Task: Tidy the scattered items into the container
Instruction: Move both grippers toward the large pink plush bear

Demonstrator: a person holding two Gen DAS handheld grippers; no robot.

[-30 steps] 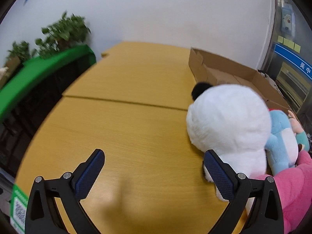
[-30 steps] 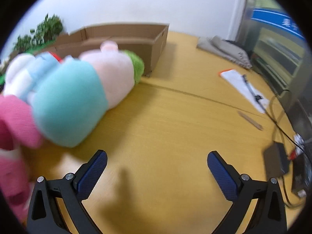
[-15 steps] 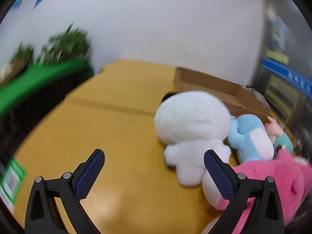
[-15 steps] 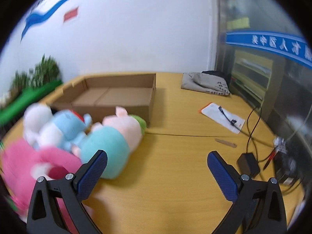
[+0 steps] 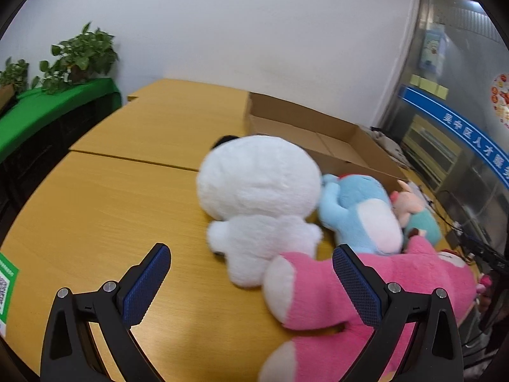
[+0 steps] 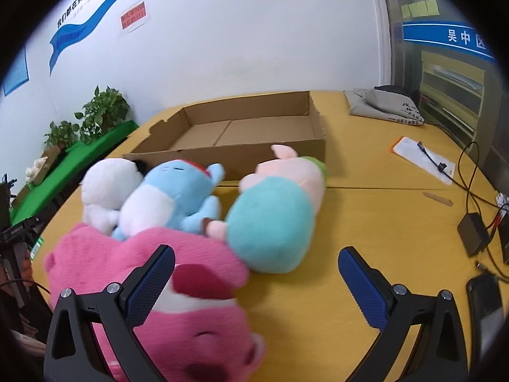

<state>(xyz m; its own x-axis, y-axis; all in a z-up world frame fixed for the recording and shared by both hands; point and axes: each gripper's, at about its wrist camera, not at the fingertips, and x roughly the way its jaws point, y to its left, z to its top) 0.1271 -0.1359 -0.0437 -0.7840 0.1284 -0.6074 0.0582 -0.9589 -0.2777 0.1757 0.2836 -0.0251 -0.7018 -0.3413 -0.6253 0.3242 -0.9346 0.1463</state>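
Four plush toys (image 6: 178,197) beside box (image 6: 241,133) — tongs (image 6: 254,273) apparently empty

Readable: "吴中区" in white on a blue sign band (image 6: 451,36) at the right; "我们都在努力" along a blue wall stripe (image 6: 79,0). Red notice (image 6: 133,15) print too small to read.

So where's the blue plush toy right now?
On the table, the blue plush toy lies between the white plush and the teal-and-pink plush, just before the cardboard box.

The table (image 6: 366,210) is yellow-tan wood. The box (image 6: 254,127) is plain brown. The toys: one white (image 5: 257,197), one light blue with white belly (image 5: 359,213), one teal and pale pink (image 6: 276,216), one bright pink (image 6: 152,261). Gripper pads (image 6: 152,280) are blue, dotted.
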